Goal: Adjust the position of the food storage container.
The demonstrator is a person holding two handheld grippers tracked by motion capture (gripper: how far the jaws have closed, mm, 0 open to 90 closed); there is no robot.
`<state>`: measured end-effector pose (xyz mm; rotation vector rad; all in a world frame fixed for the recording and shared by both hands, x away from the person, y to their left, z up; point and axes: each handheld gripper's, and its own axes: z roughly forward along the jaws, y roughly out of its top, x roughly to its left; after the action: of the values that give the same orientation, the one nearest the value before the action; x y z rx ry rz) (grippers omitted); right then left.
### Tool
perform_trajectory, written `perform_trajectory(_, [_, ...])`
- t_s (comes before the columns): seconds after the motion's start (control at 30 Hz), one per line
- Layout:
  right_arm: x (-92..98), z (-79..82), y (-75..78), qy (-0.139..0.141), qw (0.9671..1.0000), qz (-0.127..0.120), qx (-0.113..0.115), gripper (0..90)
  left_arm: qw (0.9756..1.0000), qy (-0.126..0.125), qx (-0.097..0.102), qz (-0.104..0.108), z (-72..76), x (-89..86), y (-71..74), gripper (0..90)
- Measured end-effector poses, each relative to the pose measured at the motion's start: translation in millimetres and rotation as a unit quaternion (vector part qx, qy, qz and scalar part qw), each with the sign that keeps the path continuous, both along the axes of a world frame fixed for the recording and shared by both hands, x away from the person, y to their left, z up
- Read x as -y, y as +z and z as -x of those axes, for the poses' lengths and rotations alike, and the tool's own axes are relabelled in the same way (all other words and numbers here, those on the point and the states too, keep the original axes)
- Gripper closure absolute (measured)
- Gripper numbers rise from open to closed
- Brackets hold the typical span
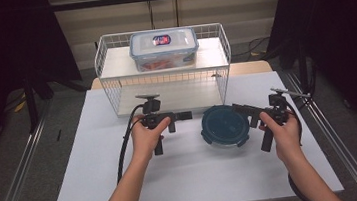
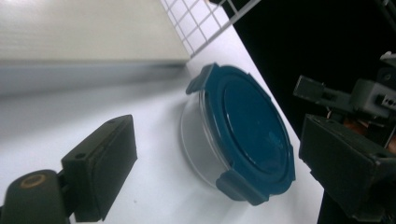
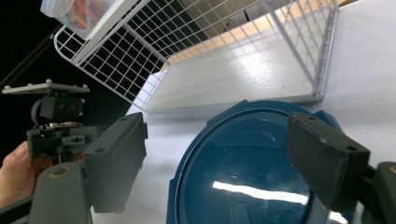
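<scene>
- Left claw [image 1: 186, 115] wide, empty, at 9 o'clock of round container [image 1: 225, 126].
- Right claw [image 1: 237, 108] wide, empty, at 3 o'clock; likely flanking it for a two-sided grasp.
- Container sits on worktop [image 1: 124, 181], lid clipped.

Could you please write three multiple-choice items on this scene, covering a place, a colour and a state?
1. Where does the rectangular clear container sit?
A. on the wire rack's top shelf
B. on the white table, beside the left tongs
C. on the floor

2. What colour is the lid of the round container?
A. red
B. dark blue
C. yellow

3. How do the left tongs stand?
A. shut on the round container
B. shut on the rack
C. open, holding nothing

Answers: 1 A, it rests atop the wire rack. 2 B, the lid is dark blue. 3 C, the jaws stand apart short of the container.
</scene>
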<state>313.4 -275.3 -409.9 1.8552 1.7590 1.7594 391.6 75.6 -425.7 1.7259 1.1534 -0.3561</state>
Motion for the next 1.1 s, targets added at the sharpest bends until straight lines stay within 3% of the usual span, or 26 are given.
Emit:
perform_trajectory(0.3, [15.1,2.1,-9.5,-0.025,0.9996,0.001,-0.010,22.6,0.9997,-0.023,-0.008,0.000,-0.9,6.3,-7.2,10.4])
perform_trajectory(0.4, [22.6,3.0,-12.2,-0.038,0.9991,0.011,-0.016,32.4,0.9996,-0.026,-0.007,-0.001,-0.4,5.5,-6.2,10.5])
perform_trajectory(0.5, [28.7,2.8,-16.7,-0.052,0.9978,0.037,-0.017,41.5,0.9995,-0.030,-0.010,0.000,-0.8,3.7,-6.5,10.4])
perform_trajectory(0.6, [33.4,1.5,-24.6,-0.061,0.9962,0.049,-0.038,49.0,0.9994,-0.030,-0.020,0.003,0.6,2.7,-6.5,10.3])
perform_trajectory(0.67, [35.9,1.4,-29.0,-0.062,0.9958,0.050,-0.045,59.3,0.9994,-0.032,-0.012,-0.004,-0.1,0.3,-7.4,10.5])
perform_trajectory(0.83, [37.4,2.5,-32.2,-0.063,0.9951,0.052,-0.056,74.8,0.9994,-0.028,-0.018,-0.001,0.3,-2.1,-8.6,11.1])
perform_trajectory(1.1, [36.4,4.9,-37.5,-0.062,0.9943,0.050,-0.070,81.6,0.9993,-0.028,-0.023,0.004,0.3,-2.9,-9.1,11.7])
